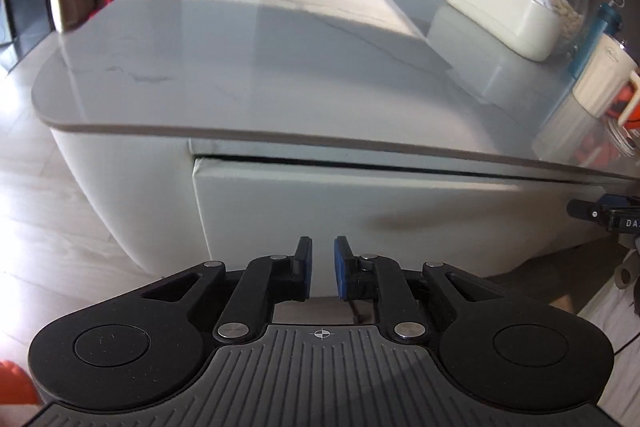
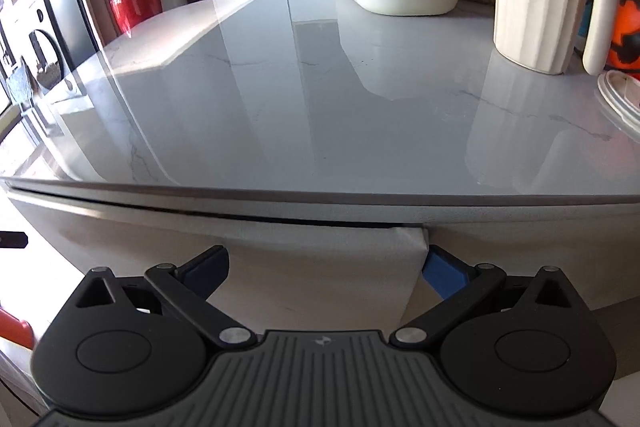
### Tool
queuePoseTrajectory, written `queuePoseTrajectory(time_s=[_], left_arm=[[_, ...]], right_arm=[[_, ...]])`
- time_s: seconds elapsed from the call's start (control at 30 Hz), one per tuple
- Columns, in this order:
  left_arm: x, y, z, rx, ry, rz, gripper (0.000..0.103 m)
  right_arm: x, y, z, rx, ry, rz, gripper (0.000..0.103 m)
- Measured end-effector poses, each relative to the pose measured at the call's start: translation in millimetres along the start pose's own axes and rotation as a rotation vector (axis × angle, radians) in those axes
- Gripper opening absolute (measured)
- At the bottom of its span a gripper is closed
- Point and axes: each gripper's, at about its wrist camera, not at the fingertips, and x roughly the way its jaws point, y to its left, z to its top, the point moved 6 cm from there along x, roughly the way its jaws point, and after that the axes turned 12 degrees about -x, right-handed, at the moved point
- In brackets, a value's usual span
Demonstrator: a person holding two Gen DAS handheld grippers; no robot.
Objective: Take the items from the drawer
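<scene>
Both claws, left claw [image 1: 323, 267] and right claw [image 2: 326, 269], face the drawer [image 1: 380, 211].

The left gripper [image 1: 323, 267], its jaws nearly together with nothing between them, pointed at a pale drawer front [image 1: 380, 211] slightly ajar beneath a glossy grey tabletop [image 1: 280, 67].

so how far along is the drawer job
Barely started. The drawer front looks at most slightly ajar, with nothing taken out yet. In hand: the right hand-held gripper stands wide open straddling the drawer's right corner; the left hand-held gripper is nearly closed, empty. Left: pull the drawer open and lift items out.
</scene>
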Motion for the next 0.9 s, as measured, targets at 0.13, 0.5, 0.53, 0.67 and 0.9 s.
queuePoseTrajectory(time_s=[0.13,0.5,0.53,0.67,0.9], left_arm=[[-16.6,1.2,3.7,-0.024,-0.100,0.007,0.014],[-27.0,26.8,24.0,-0.162,-0.196,0.087,0.014],[-29.4,31.7,25.9,-0.182,-0.212,0.097,0.014],[-37.6,52.4,30.9,-0.276,-0.247,0.116,0.014],[-35.7,32.7,27.9,-0.181,-0.223,0.087,0.014]], right_arm=[[-1.2,-3.1,1.3,0.026,-0.004,0.009,0.103],[-4.1,-10.4,-2.5,0.044,-0.012,0.041,0.103],[-4.5,-10.5,-2.6,0.043,-0.012,0.042,0.103],[-5.9,-10.1,-2.8,0.038,-0.008,0.046,0.103],[-11.3,-11.1,-3.2,0.068,0.011,0.060,0.103]])
